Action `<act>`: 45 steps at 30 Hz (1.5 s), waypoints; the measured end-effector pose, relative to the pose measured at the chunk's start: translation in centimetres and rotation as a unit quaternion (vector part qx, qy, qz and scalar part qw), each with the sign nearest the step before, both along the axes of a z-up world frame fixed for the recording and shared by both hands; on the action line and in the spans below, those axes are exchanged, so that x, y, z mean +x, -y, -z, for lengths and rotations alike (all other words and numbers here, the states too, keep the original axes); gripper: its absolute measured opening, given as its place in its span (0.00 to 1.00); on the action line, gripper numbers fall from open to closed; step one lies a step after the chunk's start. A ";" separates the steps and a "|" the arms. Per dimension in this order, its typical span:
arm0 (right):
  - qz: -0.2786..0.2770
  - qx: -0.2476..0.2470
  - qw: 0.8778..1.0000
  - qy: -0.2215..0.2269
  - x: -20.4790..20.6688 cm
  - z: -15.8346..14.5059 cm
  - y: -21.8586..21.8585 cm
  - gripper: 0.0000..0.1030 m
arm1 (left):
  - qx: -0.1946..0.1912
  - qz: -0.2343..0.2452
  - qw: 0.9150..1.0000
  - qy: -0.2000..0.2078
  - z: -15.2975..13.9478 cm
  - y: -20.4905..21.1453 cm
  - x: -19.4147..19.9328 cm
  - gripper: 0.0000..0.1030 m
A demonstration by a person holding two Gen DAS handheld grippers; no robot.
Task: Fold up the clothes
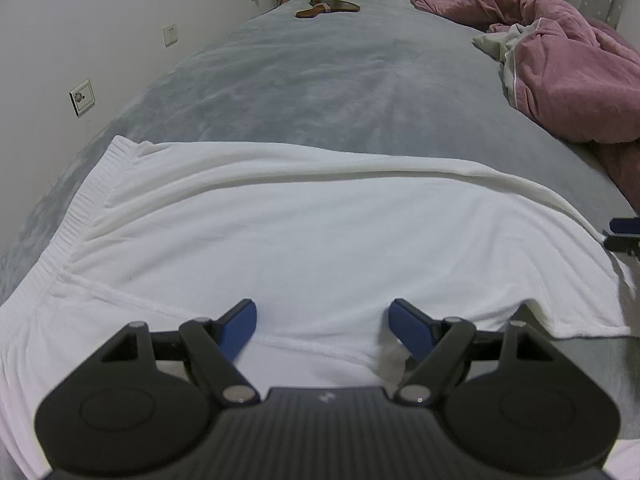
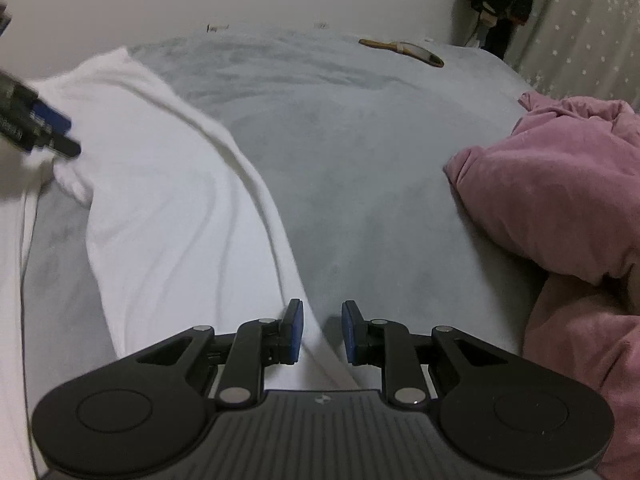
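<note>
A white garment (image 1: 300, 232) lies spread flat on the grey bed (image 1: 320, 80), its ribbed hem (image 1: 92, 196) at the left. My left gripper (image 1: 324, 312) hovers over the garment's near part, jaws wide open, nothing between them. My right gripper (image 2: 322, 312) is open by a narrower gap at the garment's right edge (image 2: 160, 200), and a strip of the white cloth runs between the pads (image 2: 296, 328). Whether they touch it I cannot tell. Each gripper shows in the other's view: the right gripper (image 1: 624, 236) at the garment's far right corner, the left gripper (image 2: 44, 128) blurred at the left.
A crumpled pink quilt (image 1: 560, 72) is heaped on the bed's right side, and the pink quilt (image 2: 560, 184) comes close to my right gripper. A brown wooden object (image 1: 326, 7) lies at the far end. A white wall with sockets (image 1: 82, 98) borders the left.
</note>
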State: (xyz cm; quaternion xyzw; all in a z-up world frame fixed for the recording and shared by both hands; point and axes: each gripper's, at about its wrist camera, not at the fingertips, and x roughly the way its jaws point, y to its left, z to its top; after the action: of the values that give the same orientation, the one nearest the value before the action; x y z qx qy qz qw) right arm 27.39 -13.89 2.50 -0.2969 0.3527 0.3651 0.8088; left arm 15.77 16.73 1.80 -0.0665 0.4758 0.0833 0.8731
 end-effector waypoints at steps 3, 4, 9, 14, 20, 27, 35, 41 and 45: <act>-0.005 -0.013 1.000 0.002 -0.4 0.2 0.0 0.20 | 0.001 0.001 1.000 0.000 0.0 0.1 0.0 0.75; -0.005 -0.013 1.000 0.002 -0.4 0.2 0.1 0.20 | 0.002 0.001 1.000 0.000 0.0 0.1 -0.1 0.75; 0.020 0.026 0.999 -0.006 0.7 -0.7 1.0 0.20 | 0.002 0.003 1.000 0.000 0.1 0.1 -0.1 0.76; 0.035 0.041 0.998 -0.025 1.5 -0.6 1.8 0.20 | 0.001 0.002 1.000 0.000 0.1 0.1 -0.1 0.76; 0.020 0.005 0.999 -0.024 1.0 0.3 1.4 0.20 | 0.005 0.004 1.000 0.000 0.1 0.2 0.0 0.77; 0.024 -0.016 1.000 -0.001 1.1 0.4 1.2 0.12 | 0.006 0.005 1.000 0.000 0.2 0.2 0.0 0.77; 0.040 -0.026 0.998 0.039 1.7 0.1 1.2 0.02 | 0.000 0.007 1.000 0.013 -0.1 0.4 -0.1 0.77; 0.034 -0.066 0.995 0.062 2.4 0.8 -0.1 0.02 | 0.009 0.013 1.000 0.008 0.1 0.7 0.1 0.77; 0.033 -0.077 0.995 0.056 2.9 1.6 -0.5 0.02 | 0.010 0.013 1.000 0.007 0.2 0.7 0.1 0.77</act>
State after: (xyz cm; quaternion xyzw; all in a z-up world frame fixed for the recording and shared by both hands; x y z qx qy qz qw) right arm 30.28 -13.42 0.89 -0.3663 0.3434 0.2931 0.8136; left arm 15.89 16.02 1.61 -0.0521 0.4692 0.0763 0.8782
